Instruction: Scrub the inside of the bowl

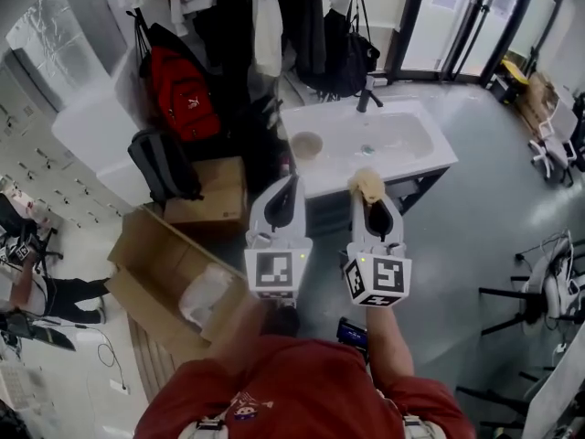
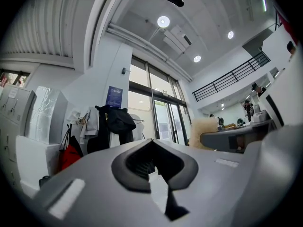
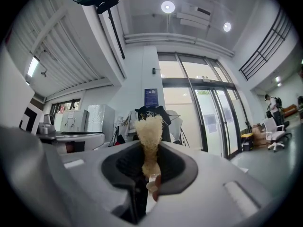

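The right gripper [image 3: 147, 174] is clamped on a tan scrub pad [image 3: 149, 134]. The left gripper [image 2: 154, 164] is closed and empty. What looks like the bowl [image 1: 306, 144] sits on the sink counter [image 1: 336, 167] ahead.

Straw-yellow scrubber [image 1: 368, 187], beige bowl [image 1: 306, 144], white sink unit [image 1: 334, 167], bright red backpack [image 1: 183, 94], brown cardboard box [image 1: 137, 254], and the person's shirt [image 1: 292, 387] is red too.

Red tee [image 1: 302, 387]; L gripper [image 1: 289, 183], R gripper [image 1: 369, 192] grey, 2 b/w marker cubes [image 1: 277, 273].
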{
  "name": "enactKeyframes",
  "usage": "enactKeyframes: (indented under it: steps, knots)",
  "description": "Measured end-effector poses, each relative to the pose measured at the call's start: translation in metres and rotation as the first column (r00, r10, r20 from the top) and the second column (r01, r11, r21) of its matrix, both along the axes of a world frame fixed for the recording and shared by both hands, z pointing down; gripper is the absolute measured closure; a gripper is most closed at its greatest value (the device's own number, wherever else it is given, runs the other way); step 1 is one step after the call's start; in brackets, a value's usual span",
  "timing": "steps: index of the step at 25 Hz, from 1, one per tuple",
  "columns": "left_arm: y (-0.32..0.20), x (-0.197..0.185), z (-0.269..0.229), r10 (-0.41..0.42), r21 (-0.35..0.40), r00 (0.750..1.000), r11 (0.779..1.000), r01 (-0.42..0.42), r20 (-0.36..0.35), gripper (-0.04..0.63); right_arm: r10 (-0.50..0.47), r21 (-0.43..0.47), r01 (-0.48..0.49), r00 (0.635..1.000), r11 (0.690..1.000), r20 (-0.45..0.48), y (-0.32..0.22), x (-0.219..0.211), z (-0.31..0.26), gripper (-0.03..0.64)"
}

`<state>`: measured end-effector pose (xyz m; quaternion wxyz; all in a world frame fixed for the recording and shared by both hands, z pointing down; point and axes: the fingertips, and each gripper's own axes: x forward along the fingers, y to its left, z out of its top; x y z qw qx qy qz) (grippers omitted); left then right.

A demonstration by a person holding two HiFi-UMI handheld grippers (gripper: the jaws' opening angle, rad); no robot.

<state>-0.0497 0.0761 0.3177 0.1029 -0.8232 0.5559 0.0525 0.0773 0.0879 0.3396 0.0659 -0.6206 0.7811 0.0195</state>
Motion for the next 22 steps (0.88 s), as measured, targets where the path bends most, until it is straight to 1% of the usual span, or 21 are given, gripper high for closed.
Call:
enactKeyframes:
  steps: [4,6,13,17,20,22]
  knots:
    - [-0.047,-0.017,0.004,0.008,-0.021,1.0,1.0,-0.008,-0.013,0.589,0.0,-0.006,0.0,1.0,1.0,-0.027,-0.043,-0.017,-0.002,0.541]
    - [-0.068,-0.024,0.007,0.014,-0.02,1.0,1.0,-0.015,-0.013,0.589,0.002,-0.003,-0.002,0.999,1.0,-0.039,-0.062,-0.024,-0.005,0.541]
    - [-0.129,-0.036,0.007,0.049,-0.029,0.999,0.998,-0.049,-0.016,0.589,0.015,0.012,-0.014,0.999,1.0,-0.041,-0.12,-0.043,-0.008,0.541]
    - [-0.152,-0.035,0.009,0.066,-0.037,0.997,0.997,-0.068,-0.033,0.589,0.01,0.007,-0.009,0.998,1.0,-0.058,-0.141,-0.05,-0.001,0.541]
    - [-0.166,-0.029,0.012,0.075,-0.046,0.996,0.996,-0.077,-0.04,0.589,0.021,-0.002,-0.021,0.999,1.0,-0.043,-0.157,-0.044,0.002,0.541]
    - [-0.178,-0.026,0.013,0.072,-0.045,0.997,0.996,-0.073,-0.029,0.589,0.024,-0.002,-0.024,0.999,1.0,-0.031,-0.17,-0.038,0.003,0.541]
